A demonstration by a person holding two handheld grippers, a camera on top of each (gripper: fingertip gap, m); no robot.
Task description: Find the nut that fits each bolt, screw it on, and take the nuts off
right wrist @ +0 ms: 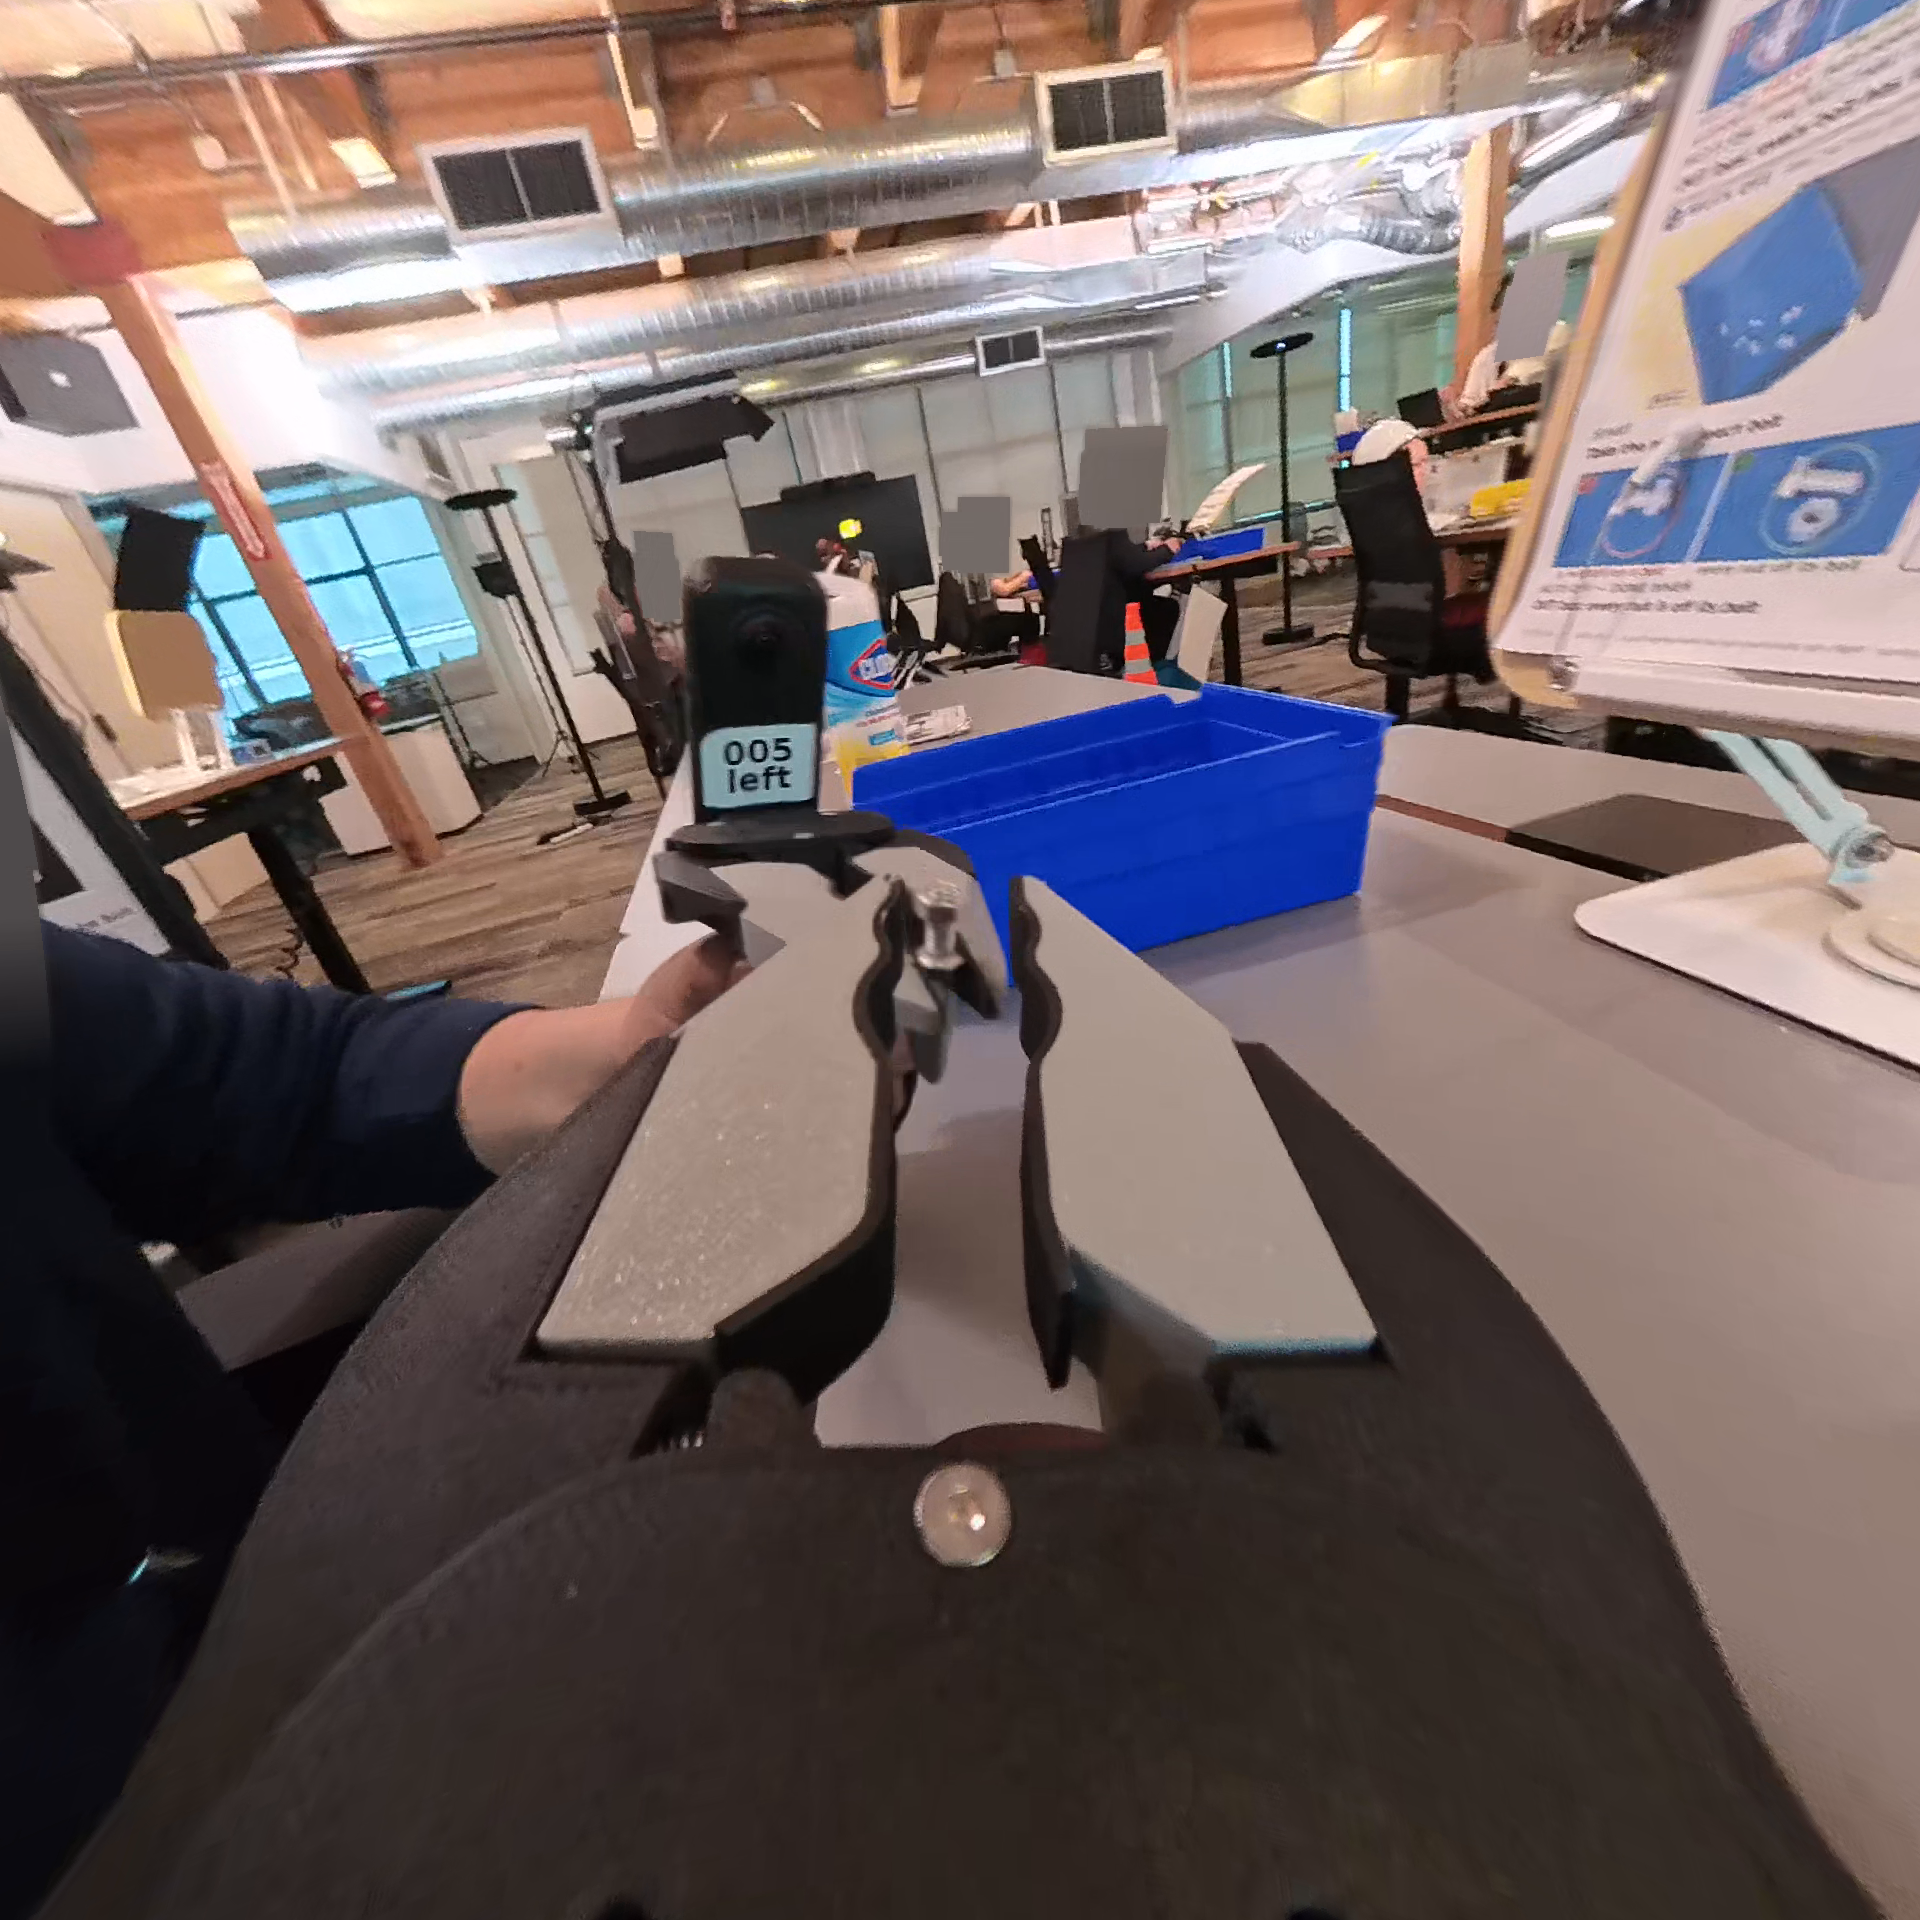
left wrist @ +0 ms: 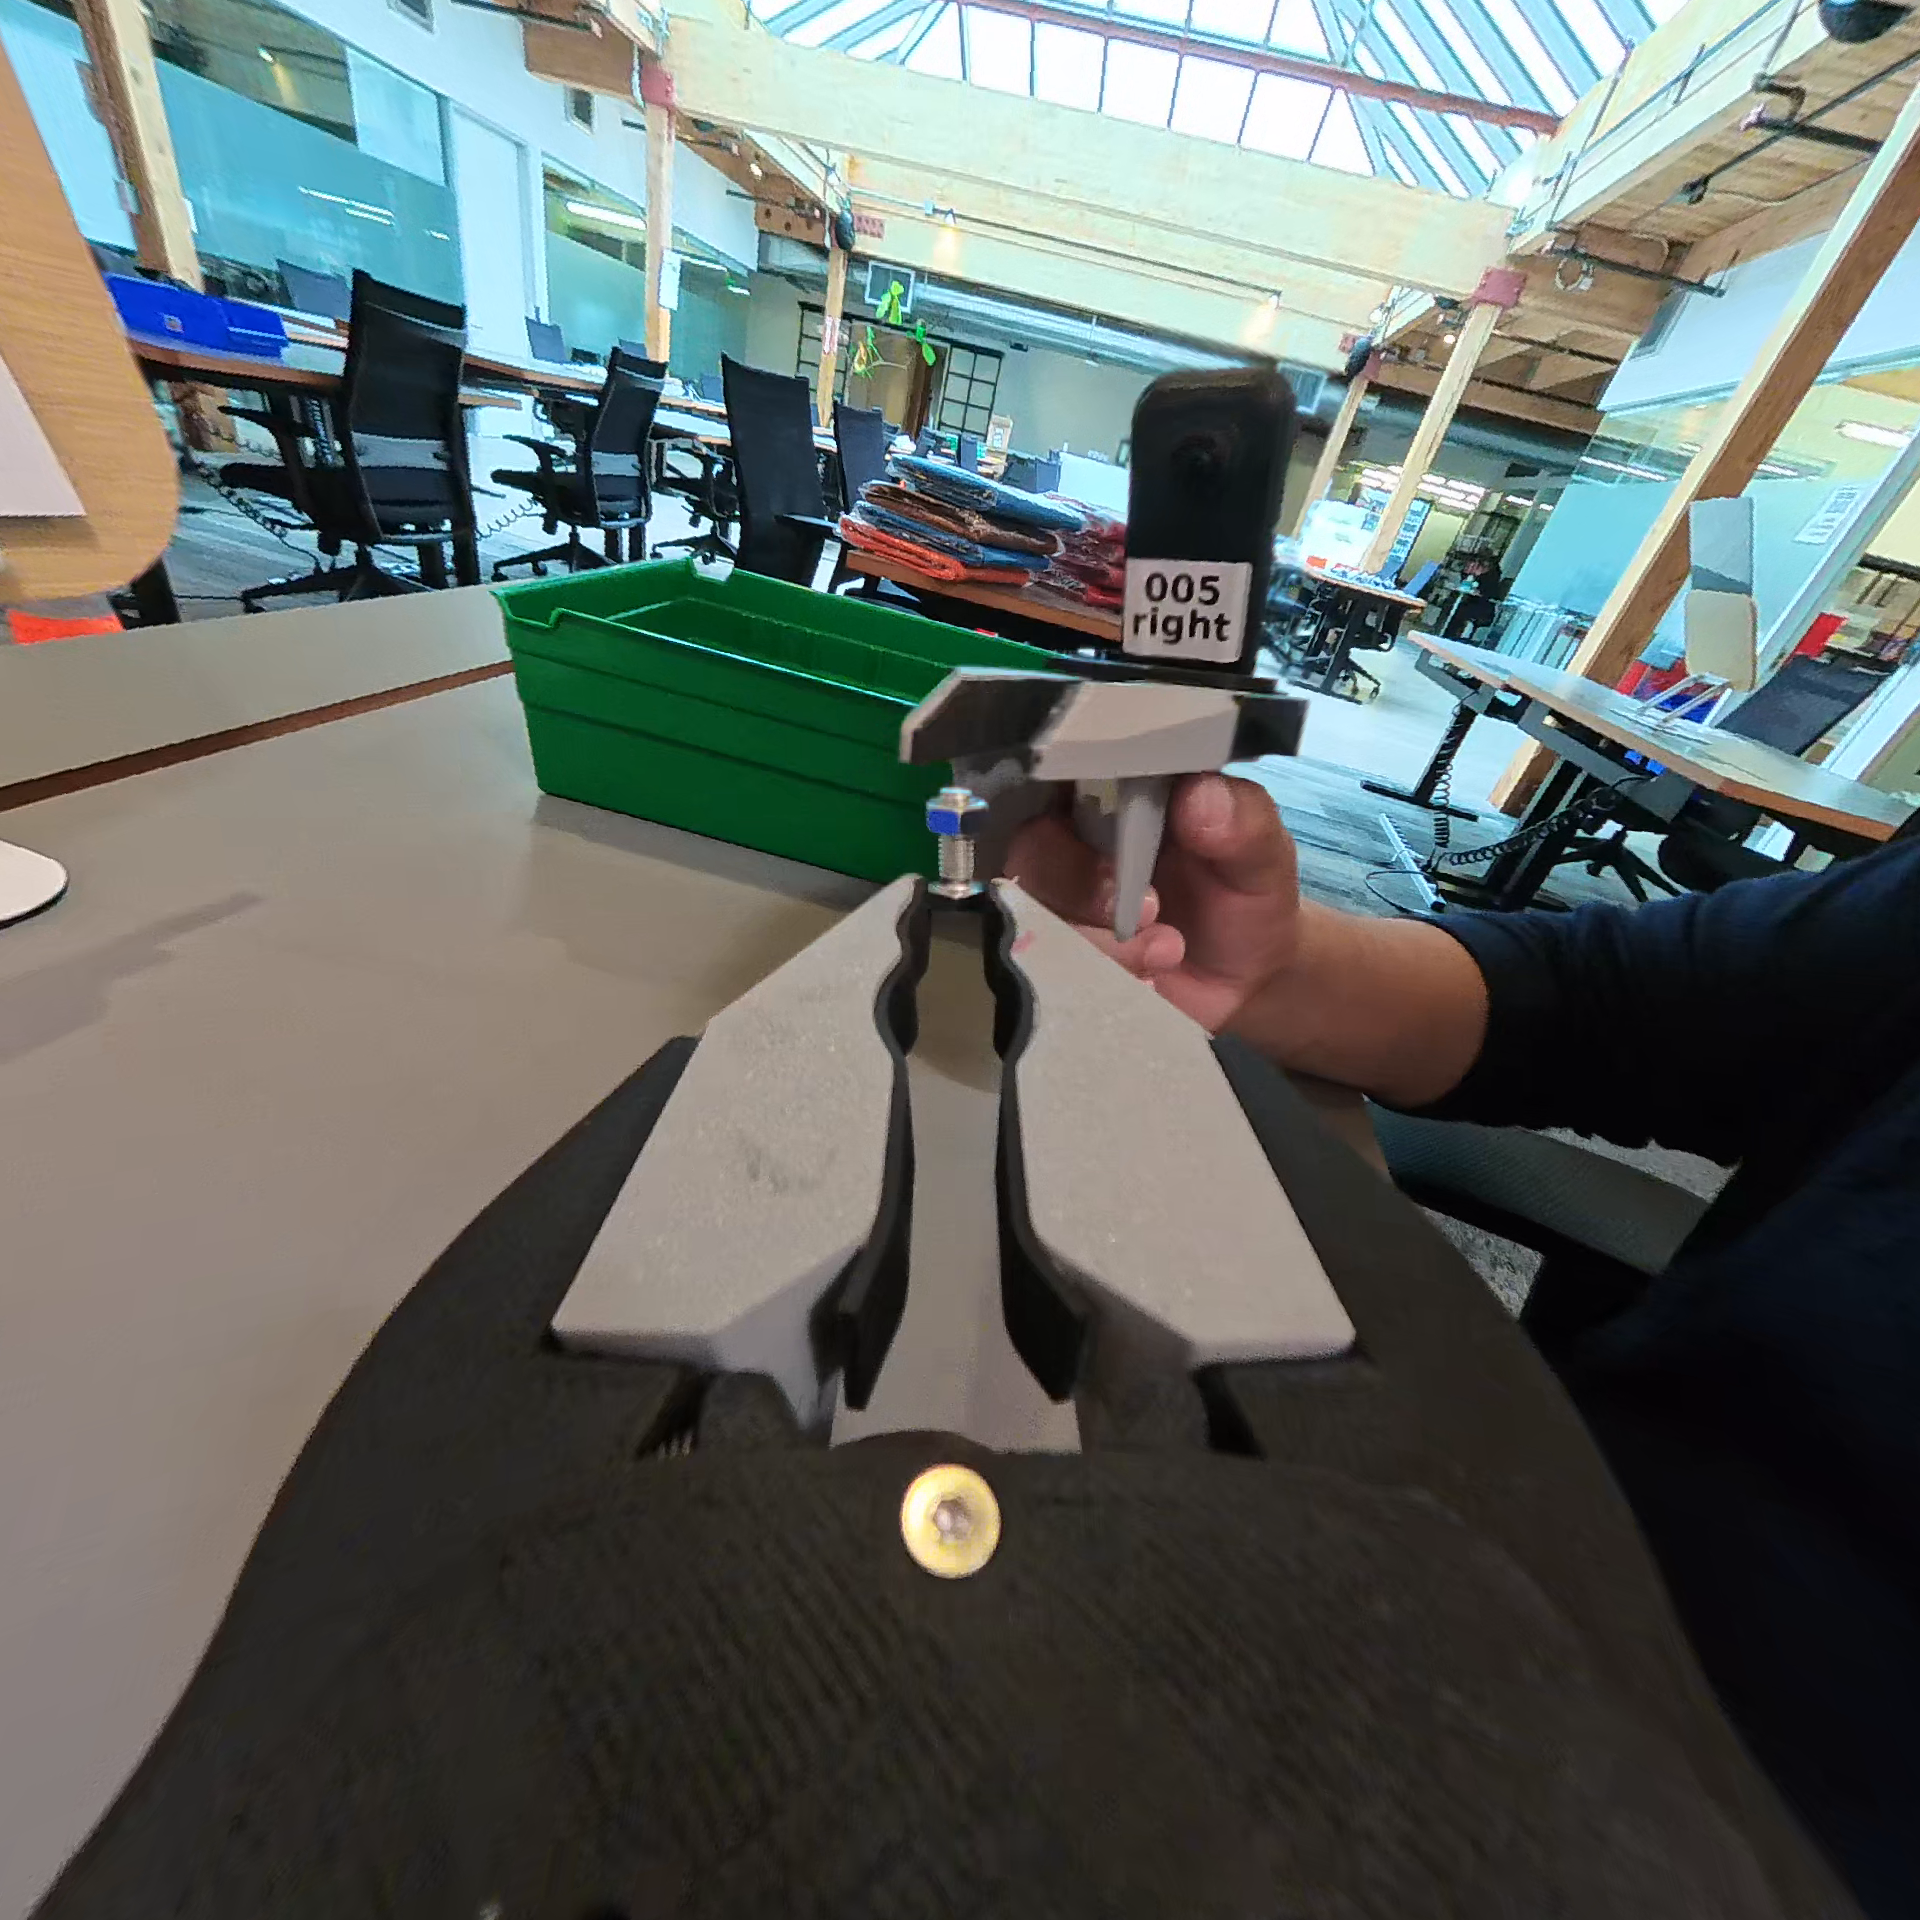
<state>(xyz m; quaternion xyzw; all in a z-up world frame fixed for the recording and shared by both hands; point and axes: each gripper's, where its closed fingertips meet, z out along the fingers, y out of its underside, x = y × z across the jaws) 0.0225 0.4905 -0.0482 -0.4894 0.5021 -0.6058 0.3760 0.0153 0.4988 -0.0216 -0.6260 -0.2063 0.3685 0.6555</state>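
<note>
My left gripper [left wrist: 958,900] is shut on the head of a silver bolt [left wrist: 956,862] and holds it upright above the grey table [left wrist: 312,987]. A nut with a blue ring [left wrist: 961,817] sits near the top of the bolt's thread. My right gripper [right wrist: 954,914] is open, with its fingers [right wrist: 1039,966] on either side of the bolt [right wrist: 938,930] and not touching it. In the left wrist view the right gripper [left wrist: 975,777] is level with the nut, just behind it. In the right wrist view the left gripper [right wrist: 940,987] is below the bolt.
A green bin [left wrist: 707,717] stands on the table behind the bolt. A blue bin [right wrist: 1143,821] stands on the far side, with a wipes canister [right wrist: 862,675] behind it. An instruction sheet on a white stand [right wrist: 1766,914] is at the right. Each gripper is held by a person's hand [left wrist: 1195,904]. My two grippers' fingertips are within a few centimetres of each other.
</note>
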